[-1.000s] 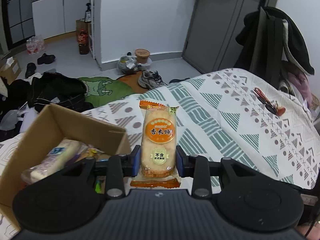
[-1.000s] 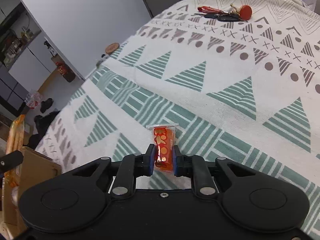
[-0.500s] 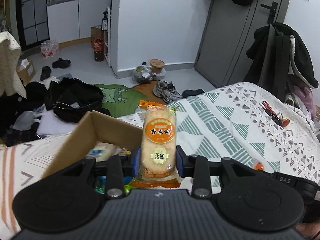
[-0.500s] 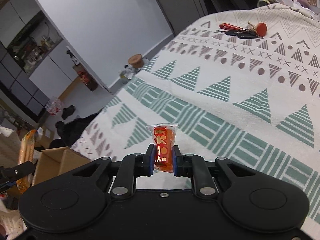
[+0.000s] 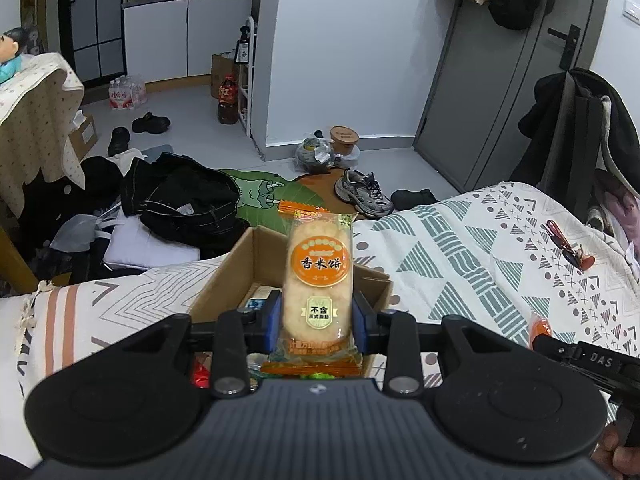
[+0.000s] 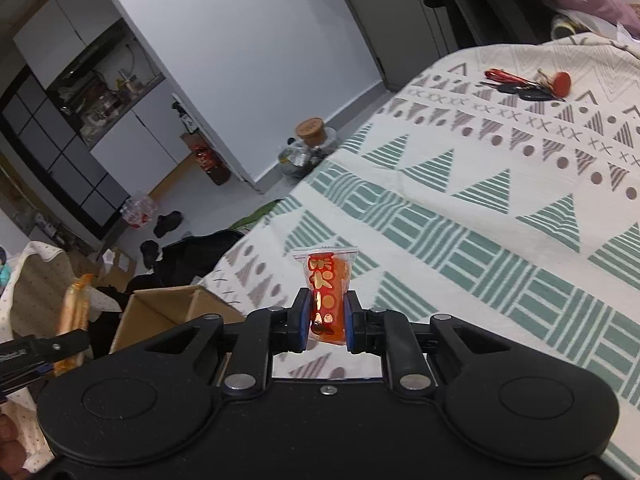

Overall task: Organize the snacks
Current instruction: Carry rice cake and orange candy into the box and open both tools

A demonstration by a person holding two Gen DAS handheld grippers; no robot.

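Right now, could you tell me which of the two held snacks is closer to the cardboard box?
The rice cracker pack in the left gripper; it hangs right above the cardboard box. The small red snack hangs over the bedspread.

The left wrist camera looks forward and a little down from close above the open cardboard box [image 5: 256,264], towards the grey door [image 5: 508,80] beyond it. The right wrist camera is on the right of this box [image 6: 160,312] and a little further from it, tilted, facing across the patterned bedspread [image 6: 500,200]. Both views share the box, the bedspread [image 5: 480,248] and the bunch of keys [image 5: 568,246] [image 6: 524,86] lying on the bedspread, well apart from the box.
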